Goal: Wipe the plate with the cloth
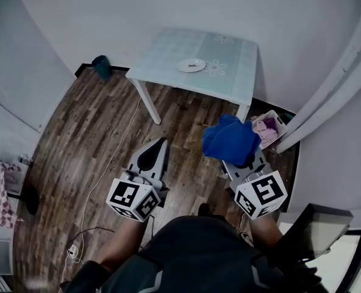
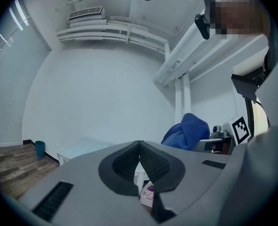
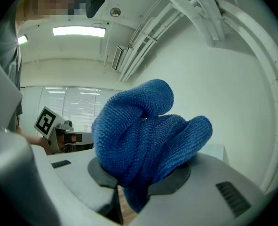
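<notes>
Two grippers over wood floor [image 1: 101,127], well short of table [image 1: 168,50]. Right gripper [image 3: 139,182] pinching bunched blue cloth [image 3: 139,135]. Left gripper [image 2: 139,144] jaws pressed together, nothing between. Plate [image 1: 192,65] on table top, well apart from cloth. Small box [image 1: 270,126] beside table leg, contents unclear.

The blue cloth [image 1: 230,138] bunches over the right claw [image 1: 240,157], burying its tips and covering a corner of the basket [image 1: 273,126] on the floor, whose pink contents I can't identify. Far off on the tabletop [image 1: 162,57], the plate [image 1: 192,65] is too small to tell clean from dirty.
</notes>
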